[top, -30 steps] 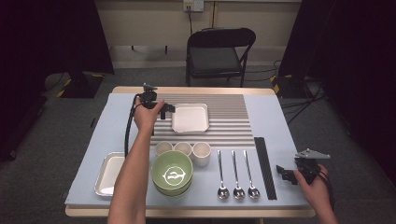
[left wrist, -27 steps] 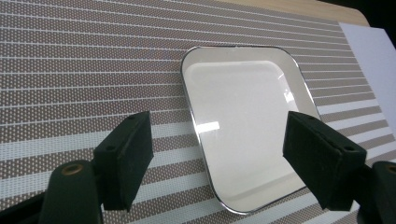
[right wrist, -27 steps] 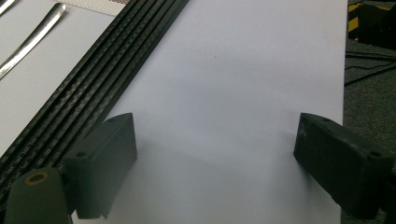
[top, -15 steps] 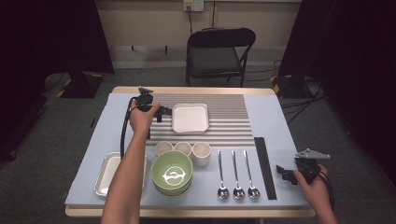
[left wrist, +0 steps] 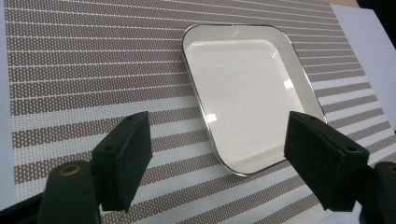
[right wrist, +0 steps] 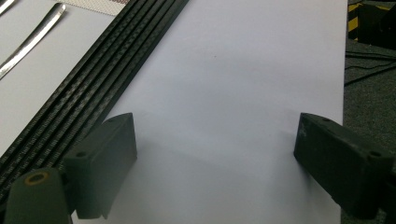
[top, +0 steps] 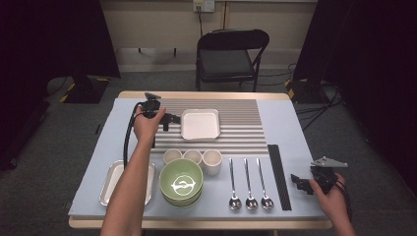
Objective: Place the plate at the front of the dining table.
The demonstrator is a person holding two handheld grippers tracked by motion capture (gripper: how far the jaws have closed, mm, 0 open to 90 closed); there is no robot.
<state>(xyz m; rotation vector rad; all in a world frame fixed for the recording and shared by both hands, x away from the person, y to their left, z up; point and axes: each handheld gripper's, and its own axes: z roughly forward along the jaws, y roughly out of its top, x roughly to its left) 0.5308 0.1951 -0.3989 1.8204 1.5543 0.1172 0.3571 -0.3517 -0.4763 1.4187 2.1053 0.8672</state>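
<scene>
Here one white square plate (top: pixel 200 124), three cups (top: pixel 192 157), three spoons (top: pixel 250 184).

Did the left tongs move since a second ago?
Yes, slightly. The left tongs have pulled back leftward from the white square plate, which has stayed put on the striped mat. They're open and apart from it.

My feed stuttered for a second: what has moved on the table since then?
The left tool, jaws open, drew slightly back leftward from the white square plate, which lies free on the striped mat. The right tool, bowls, cups and spoons stayed put.
</scene>
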